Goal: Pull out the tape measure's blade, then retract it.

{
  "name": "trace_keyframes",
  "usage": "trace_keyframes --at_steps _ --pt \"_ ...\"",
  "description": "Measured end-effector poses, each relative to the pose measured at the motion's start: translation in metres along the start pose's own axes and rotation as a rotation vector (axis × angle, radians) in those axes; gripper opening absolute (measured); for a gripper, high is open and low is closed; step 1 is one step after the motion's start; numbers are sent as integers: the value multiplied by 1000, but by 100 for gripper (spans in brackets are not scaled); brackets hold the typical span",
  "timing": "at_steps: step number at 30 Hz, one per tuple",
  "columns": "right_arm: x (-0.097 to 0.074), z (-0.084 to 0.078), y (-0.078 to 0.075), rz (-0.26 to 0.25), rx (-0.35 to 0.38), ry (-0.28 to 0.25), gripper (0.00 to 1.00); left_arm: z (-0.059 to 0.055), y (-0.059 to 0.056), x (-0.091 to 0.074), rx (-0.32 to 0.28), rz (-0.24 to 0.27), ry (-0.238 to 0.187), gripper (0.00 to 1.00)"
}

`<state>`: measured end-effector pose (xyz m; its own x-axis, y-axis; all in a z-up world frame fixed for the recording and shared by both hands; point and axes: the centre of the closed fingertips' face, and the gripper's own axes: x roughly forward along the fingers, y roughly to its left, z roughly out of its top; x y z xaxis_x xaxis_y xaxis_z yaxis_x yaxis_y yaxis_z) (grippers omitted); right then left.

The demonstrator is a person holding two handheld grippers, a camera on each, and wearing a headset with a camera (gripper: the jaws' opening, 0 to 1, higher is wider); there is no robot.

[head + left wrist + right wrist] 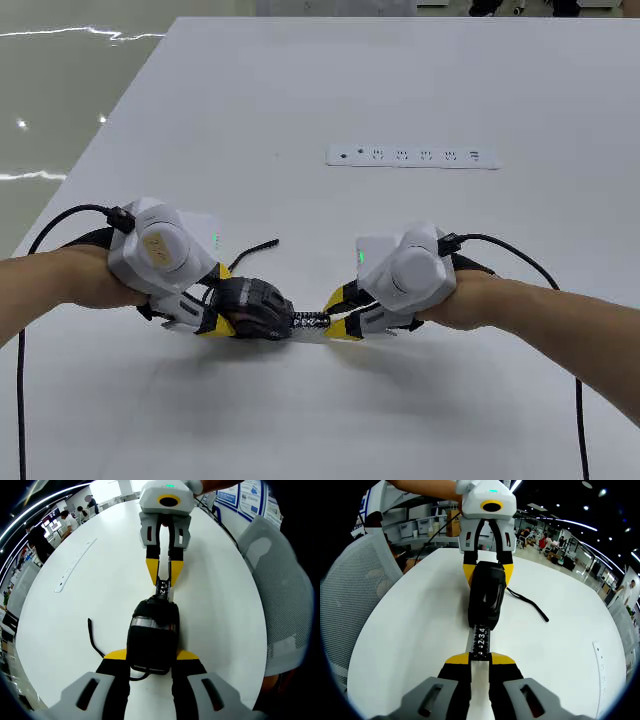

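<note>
Our left gripper (151, 656) clamps the tape measure (152, 635), our right gripper (480, 660) nips its blade (481, 641) (barely out). A slip could snap it back.

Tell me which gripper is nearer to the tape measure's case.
Left. The left gripper clamps the case itself; the right gripper pinches the blade just beyond it.
</note>
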<state>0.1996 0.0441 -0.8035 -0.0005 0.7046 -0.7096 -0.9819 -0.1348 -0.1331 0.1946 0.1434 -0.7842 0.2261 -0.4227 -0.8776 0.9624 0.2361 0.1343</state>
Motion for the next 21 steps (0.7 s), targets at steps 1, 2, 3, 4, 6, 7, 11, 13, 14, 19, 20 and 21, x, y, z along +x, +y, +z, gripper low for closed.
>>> trace_keyframes --at_steps 1,2,3,4,6,7,11,13,14,19,20,21 --pt "-1 0 0 -1 0 0 11 0 0 0 0 0 0 27" --pt "-1 0 0 -1 2 0 11 1 0 0 0 -1 0 27" --pt "-1 -2 0 -1 2 0 11 1 0 0 0 -1 0 27" --pt "-2 -2 0 0 3 1 11 1 0 0 0 -1 0 27" --pt "-2 -3 0 0 4 1 11 1 -1 0 0 -1 -1 27" --pt "-2 -3 0 0 4 2 11 1 -1 0 -1 -1 -1 27" --pt "-4 -4 1 2 3 2 11 3 -2 0 1 -1 -1 27" --pt "-5 -4 2 3 3 2 11 2 -2 -1 1 -1 -1 27" --pt "-5 -5 2 2 4 2 11 2 -1 0 0 -1 -1 27" --pt "-8 -6 4 4 5 4 11 1 -1 0 3 -3 -1 27" --pt "-9 -7 4 3 4 4 11 0 0 1 3 -3 -1 27" --pt "-9 -7 4 3 4 5 11 0 0 1 3 -3 -1 27"
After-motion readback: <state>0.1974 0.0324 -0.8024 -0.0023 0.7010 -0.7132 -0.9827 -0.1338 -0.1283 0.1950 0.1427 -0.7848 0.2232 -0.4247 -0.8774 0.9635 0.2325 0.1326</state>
